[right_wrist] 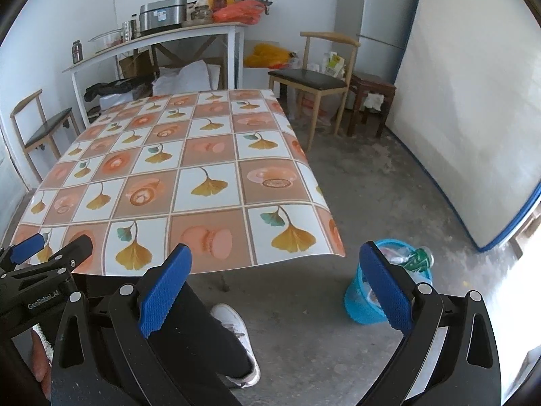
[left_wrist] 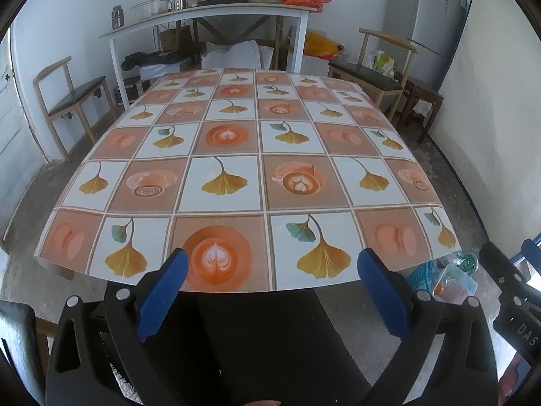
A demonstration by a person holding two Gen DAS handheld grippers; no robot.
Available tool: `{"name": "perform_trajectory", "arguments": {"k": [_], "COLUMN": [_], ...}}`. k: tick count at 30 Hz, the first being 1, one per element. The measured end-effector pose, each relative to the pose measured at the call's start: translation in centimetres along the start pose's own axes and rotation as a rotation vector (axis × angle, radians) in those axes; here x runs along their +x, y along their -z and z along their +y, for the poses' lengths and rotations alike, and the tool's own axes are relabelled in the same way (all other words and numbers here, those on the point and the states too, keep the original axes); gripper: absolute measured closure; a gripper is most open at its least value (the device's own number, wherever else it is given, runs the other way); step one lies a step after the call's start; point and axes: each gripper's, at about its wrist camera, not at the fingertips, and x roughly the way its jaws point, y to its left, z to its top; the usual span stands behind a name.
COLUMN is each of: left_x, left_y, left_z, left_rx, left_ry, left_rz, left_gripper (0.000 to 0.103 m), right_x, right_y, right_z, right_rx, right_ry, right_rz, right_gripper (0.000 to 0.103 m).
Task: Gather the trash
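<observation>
Blue bin [right_wrist: 365, 304] of trash, floor, beyond table corner [right_wrist: 338, 250]: just ahead of right gripper [right_wrist: 275, 287], nearer than left gripper [left_wrist: 272, 291]; both spread wide, empty.

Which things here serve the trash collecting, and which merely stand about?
For the job: blue bin on the floor, green bottle in it, left gripper, right gripper, both open.

Standing about: table, chairs, fridge, side table.

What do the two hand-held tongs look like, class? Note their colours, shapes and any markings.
Both the left tongs and the right tongs have black frames with cut-out slots and silver rivets. Each carries two blue fingers with ridged, toothed inner faces. White lettering marks the black bodies: one shows "GenRobot.AI", the other partly readable "DAS".
</observation>
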Motion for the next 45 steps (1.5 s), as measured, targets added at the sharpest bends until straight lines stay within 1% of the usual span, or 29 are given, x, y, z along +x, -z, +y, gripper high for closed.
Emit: {"name": "perform_trajectory", "arguments": {"k": [5,11,18,31,38,45], "left_x": [0.1,0.1,-0.3,-0.8,-0.7,-0.9], "left_y": [0.2,0.5,0.6,0.4,0.3,0.2], "left_z": [-0.2,-0.8,-1.2,-1.3,-0.8,-0.6], "left_rx": [0.018,0.047,0.063,0.078,0.089,0.092], "left_ry": [-0.004,0.01,0.013,-0.007,-0.024,-0.034], "left_rz": [0.011,0.024,0.019,0.004,0.014,0.007], "left_gripper": [0.005,0.005,0.005,0.005,0.005,0.005], "right_x": [0.0,-0.3,-0.4,-0.4,-0.5,-0.4], "right_y": [0.3,0.5,0.8,1.0,1.1,1.1], "right_z": [-0.1,-0.5,-1.3,-1.9,-2.2,-2.6], "right_rx": [0.007,0.016,0.036,0.055,0.055,0.069], "right_ry": [0.005,0.011,0.022,0.025,0.028,0.032], "right_rz": [0.012,0.009,0.009,0.011,0.012,0.021], "right_gripper": [0.007,0.007,0.007,0.007,0.007,0.007]}}
